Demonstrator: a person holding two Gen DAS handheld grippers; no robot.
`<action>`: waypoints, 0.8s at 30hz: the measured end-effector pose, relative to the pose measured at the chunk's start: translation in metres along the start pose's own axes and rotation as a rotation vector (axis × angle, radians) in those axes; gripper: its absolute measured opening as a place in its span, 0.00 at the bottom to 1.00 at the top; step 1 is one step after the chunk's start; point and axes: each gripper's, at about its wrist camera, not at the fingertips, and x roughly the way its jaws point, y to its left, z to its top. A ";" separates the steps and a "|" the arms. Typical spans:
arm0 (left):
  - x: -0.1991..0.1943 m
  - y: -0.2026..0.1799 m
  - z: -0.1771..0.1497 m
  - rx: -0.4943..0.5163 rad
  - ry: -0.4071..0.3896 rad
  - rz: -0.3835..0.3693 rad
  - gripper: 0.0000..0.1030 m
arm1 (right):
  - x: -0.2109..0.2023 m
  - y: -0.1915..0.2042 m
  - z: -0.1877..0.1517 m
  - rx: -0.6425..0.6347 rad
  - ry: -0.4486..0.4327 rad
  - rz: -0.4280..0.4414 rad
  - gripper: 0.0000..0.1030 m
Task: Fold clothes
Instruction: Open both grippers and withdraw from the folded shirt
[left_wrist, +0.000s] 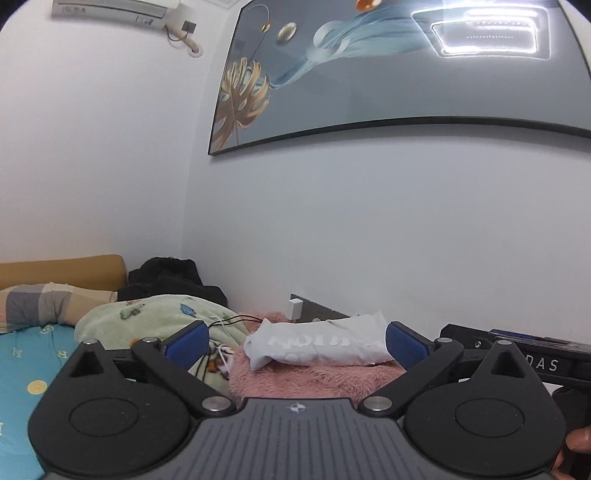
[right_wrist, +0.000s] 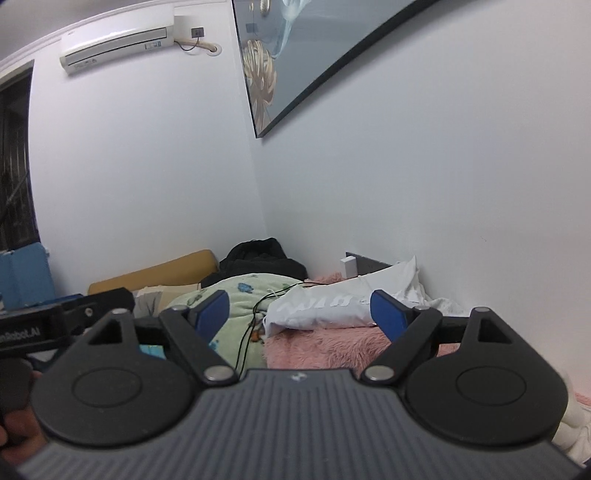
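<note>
While we are holding both tools low over the bed, the left hand-held gripper (left_wrist: 295, 341) is standing wide apart with nothing between its blue pads (left_wrist: 186, 345), and the right hand-held gripper (right_wrist: 299, 312) is gaping just as wide, also gripping nothing. Straight ahead of the left hand-held gripper, framed between its two fingers and a little beyond their tips, we are seeing the white garment (left_wrist: 317, 345) lying on a pink fluffy blanket (left_wrist: 295, 380). From the right wrist view the same white garment (right_wrist: 325, 308) is sitting ahead between the fingers, reaching toward the right pad (right_wrist: 386, 314), though we cannot tell whether it is touching. It is looking bunched into a rumpled, roughly folded bundle, with pale grey lettering showing upside down across its front. Ahead and to the left of both tools, a green patterned blanket (left_wrist: 159, 317) is lying heaped, with thin black cables (right_wrist: 255, 317) trailing over it.
</note>
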 end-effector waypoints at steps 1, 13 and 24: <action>-0.003 -0.001 -0.003 0.004 -0.004 0.002 1.00 | -0.002 0.002 -0.004 -0.007 -0.012 -0.005 0.82; -0.027 0.012 -0.060 0.024 0.024 0.081 1.00 | -0.017 0.030 -0.047 -0.105 -0.064 -0.038 0.82; -0.039 0.020 -0.070 0.037 0.008 0.107 1.00 | -0.009 0.049 -0.063 -0.141 -0.052 -0.035 0.82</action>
